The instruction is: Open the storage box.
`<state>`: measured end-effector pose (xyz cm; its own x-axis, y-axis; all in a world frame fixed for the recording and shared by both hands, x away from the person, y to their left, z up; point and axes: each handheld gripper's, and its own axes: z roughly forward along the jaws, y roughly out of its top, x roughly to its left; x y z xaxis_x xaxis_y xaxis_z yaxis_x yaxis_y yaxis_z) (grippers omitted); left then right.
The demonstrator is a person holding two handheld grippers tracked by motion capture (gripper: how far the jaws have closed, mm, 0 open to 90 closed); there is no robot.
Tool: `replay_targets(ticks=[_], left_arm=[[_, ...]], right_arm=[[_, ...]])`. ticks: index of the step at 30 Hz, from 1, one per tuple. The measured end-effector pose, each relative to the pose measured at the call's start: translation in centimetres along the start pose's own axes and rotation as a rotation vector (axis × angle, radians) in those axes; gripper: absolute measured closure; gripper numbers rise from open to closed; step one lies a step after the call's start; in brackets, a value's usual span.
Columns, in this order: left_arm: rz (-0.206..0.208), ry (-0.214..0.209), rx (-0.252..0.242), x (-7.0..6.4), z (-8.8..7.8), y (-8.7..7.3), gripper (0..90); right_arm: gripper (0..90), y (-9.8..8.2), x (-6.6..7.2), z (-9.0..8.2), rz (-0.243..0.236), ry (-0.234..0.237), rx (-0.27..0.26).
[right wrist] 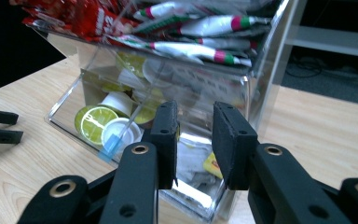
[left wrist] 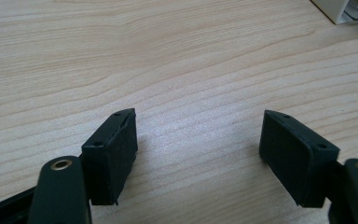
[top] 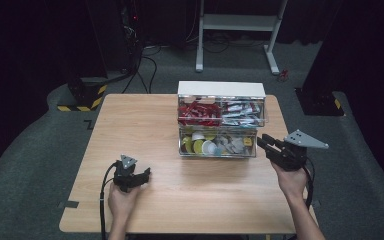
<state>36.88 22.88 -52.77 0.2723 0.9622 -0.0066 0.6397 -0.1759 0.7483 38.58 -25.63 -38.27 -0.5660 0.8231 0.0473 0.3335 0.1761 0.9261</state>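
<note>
Holding sachets above, a clear organizer [top: 219, 125] stores capsules [right wrist: 103, 125].

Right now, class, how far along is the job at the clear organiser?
Done: nothing looks taken out yet; no item lies on the table outside the organiser. In hand: the right gripper hovers at the lower tray, jaws narrowly parted and empty; the left gripper rests open on the table. Left: probably reaching in and gripping an item.
</note>
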Motion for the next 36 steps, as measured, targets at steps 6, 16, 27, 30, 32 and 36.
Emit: replay_targets(ticks=[6,16,27,30,32,36], left_arm=[[0.000,-0.001,0.001,0.0,0.0,0.0,28.0],[0.004,0.002,0.002,-0.1,0.0,0.0,28.3],[0.002,0.000,0.002,0.0,0.0,0.0,28.2],[0.006,0.002,0.001,-0.1,0.0,0.0,28.2],[0.011,0.001,0.000,-0.1,0.0,0.0,28.2],[0.012,0.000,0.001,-0.1,0.0,0.0,28.2]], right_arm=[[72.8,1.3,0.4,0.3,-0.015,0.018,-0.008],[75.7,3.4,0.7,1.3,-0.037,0.043,-0.013],[75.8,4.4,0.6,2.8,-0.033,0.038,0.007],[75.0,4.5,0.7,3.0,-0.036,0.036,0.010],[74.7,4.5,0.6,3.2,-0.031,0.036,0.008],[74.7,4.8,0.6,3.5,-0.028,0.032,0.001]])
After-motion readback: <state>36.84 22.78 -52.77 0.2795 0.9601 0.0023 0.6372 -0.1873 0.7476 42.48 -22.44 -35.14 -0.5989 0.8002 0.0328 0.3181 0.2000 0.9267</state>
